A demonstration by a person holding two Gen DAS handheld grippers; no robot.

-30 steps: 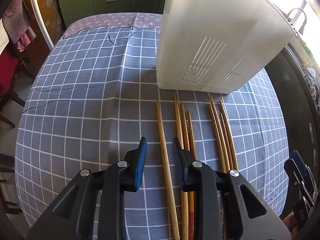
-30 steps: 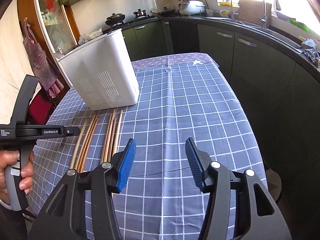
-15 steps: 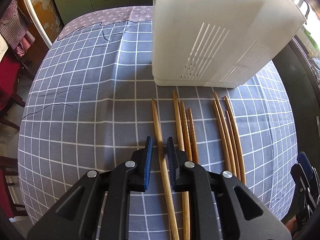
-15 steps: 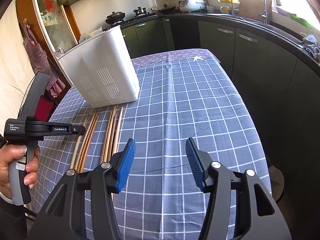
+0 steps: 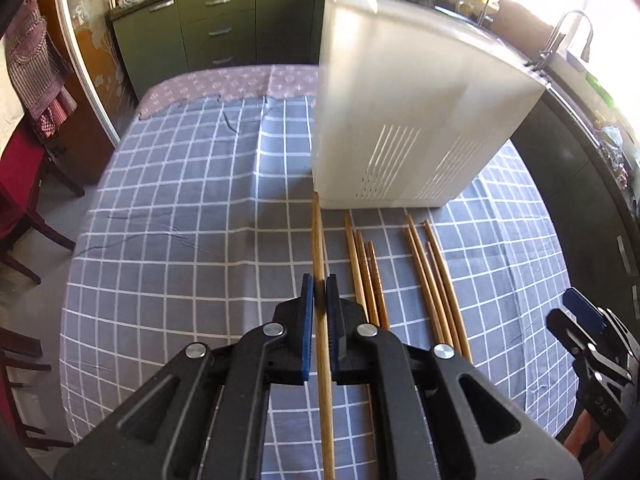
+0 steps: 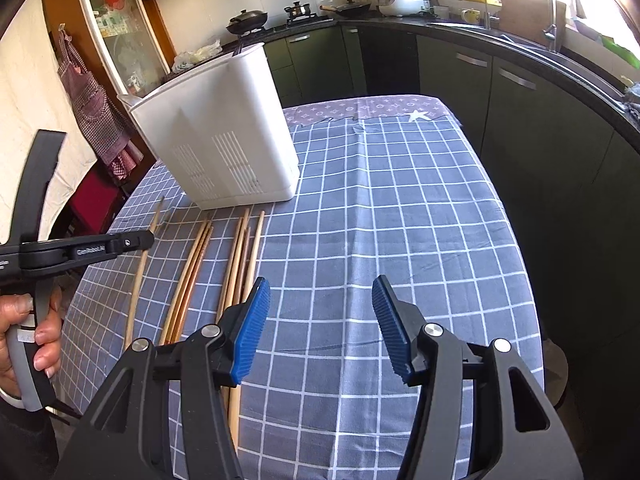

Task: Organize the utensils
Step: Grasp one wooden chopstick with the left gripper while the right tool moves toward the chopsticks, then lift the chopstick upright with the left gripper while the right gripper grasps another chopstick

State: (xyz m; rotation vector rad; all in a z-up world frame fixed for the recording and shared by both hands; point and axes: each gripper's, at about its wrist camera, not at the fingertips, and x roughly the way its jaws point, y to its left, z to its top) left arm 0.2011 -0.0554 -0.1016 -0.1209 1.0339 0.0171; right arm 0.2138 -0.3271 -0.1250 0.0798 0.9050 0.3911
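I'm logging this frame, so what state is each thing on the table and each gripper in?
Left gripper: shut on single wooden chopstick, raised at an angle.
Right gripper: open, empty, above checked tablecloth.
Three wooden chopsticks: lying flat, untouched.
Four wooden chopsticks: lying flat, untouched.
White plastic utensil holder: upright; contents not visible.

White lettering reading "GenRobot.AI" is showing on the black arm of the left tongs [image 6: 148,239], as seen from the right wrist camera, to the left of the right tongs [image 6: 320,304]; a further printed line is sitting at the far left end of that same arm, cut off by the frame edge and too small to read; in the left wrist view, pale characters resembling "DAS" are appearing upside down on the body of the right tongs [image 5: 578,312], off to the lower right of the left tongs, though the reading is uncertain.
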